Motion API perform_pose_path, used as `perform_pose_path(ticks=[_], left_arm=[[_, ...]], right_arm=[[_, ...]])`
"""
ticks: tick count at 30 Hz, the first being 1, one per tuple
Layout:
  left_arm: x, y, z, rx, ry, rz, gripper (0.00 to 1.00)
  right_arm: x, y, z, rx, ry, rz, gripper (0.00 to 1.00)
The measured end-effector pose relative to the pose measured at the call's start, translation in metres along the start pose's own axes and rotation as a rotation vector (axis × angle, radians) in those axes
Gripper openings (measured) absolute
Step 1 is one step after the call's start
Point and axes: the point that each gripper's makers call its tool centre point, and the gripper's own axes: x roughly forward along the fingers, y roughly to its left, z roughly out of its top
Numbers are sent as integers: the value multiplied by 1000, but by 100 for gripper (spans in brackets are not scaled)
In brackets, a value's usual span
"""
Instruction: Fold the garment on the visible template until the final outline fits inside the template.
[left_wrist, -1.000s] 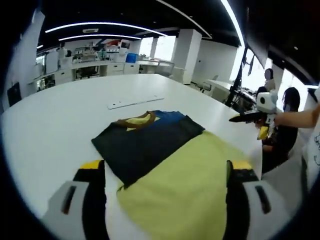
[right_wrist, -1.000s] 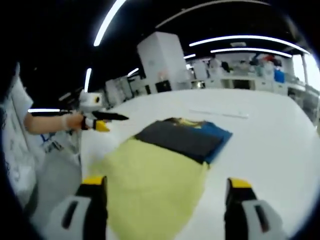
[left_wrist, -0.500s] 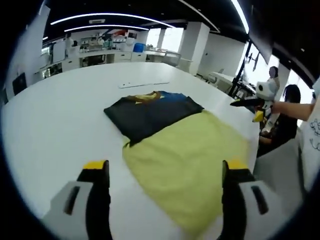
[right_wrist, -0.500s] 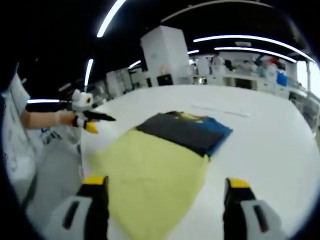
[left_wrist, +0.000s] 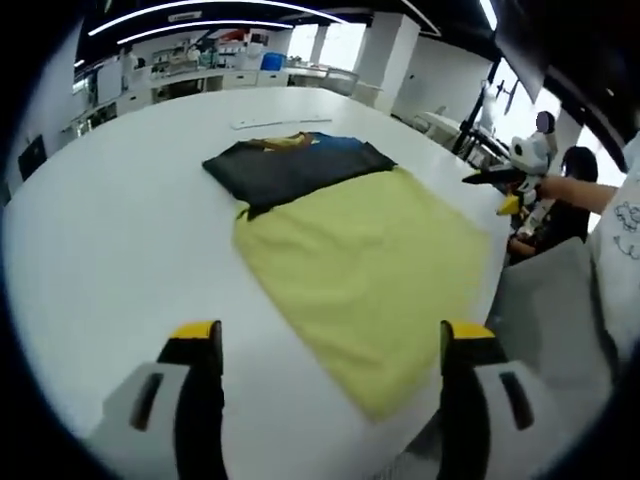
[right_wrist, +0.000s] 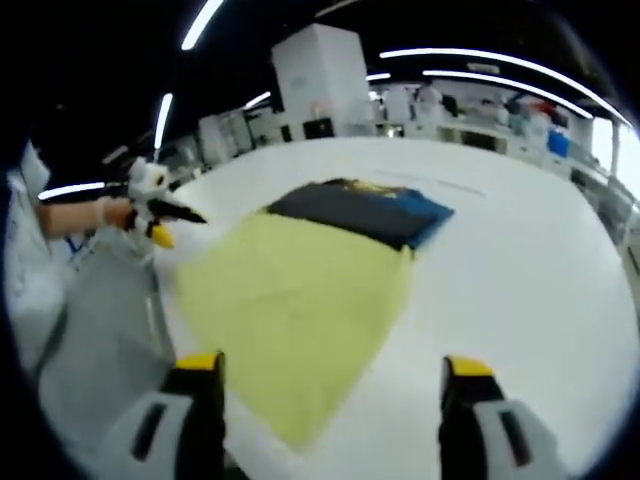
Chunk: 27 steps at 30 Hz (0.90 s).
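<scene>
A folded dark garment (left_wrist: 290, 165), with blue and yellow showing at its far edge, lies on the white table (left_wrist: 110, 240) across the far end of a flat yellow sheet (left_wrist: 370, 260). My left gripper (left_wrist: 331, 332) hangs open above the sheet's near corner, holding nothing. The right gripper view shows the same dark garment (right_wrist: 355, 210) and yellow sheet (right_wrist: 295, 290). My right gripper (right_wrist: 333, 365) is open over the sheet's near edge, also with nothing in it. Each gripper shows in the other's view off the table's side: right gripper (left_wrist: 500, 185), left gripper (right_wrist: 150, 212).
A thin white strip (left_wrist: 270, 122) lies on the table beyond the garment. The table edge (left_wrist: 500, 290) runs close along the sheet's side, with grey floor (left_wrist: 560, 310) below. A seated person (left_wrist: 575, 175) is past that edge. Benches and shelves line the far wall.
Both cameras have pulled back and risen, so the sheet's whole near corner now shows between the jaws. The garment and sheet lie as before. Both grippers stay open.
</scene>
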Motion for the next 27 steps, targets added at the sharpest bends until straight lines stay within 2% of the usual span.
perform_pose_path(ticks=[4, 13, 21, 24, 27], left_arm=[[-2, -1, -15, -40, 22, -6, 81], [-8, -11, -41, -104, 65, -21, 64], [-9, -13, -49, -148, 85, -36, 48], [-10, -16, -53, -155, 92, -47, 42], [-12, -21, -56, -180, 98, -59, 39]], right_arm=[[-3, 3, -17, 12, 35, -2, 79], [-4, 8, -42, 44, 79, -7, 59], [-5, 14, -44, 91, 78, 6, 42], [-6, 9, -48, 105, 79, 2, 39], [-7, 13, -49, 116, 81, 3, 33]])
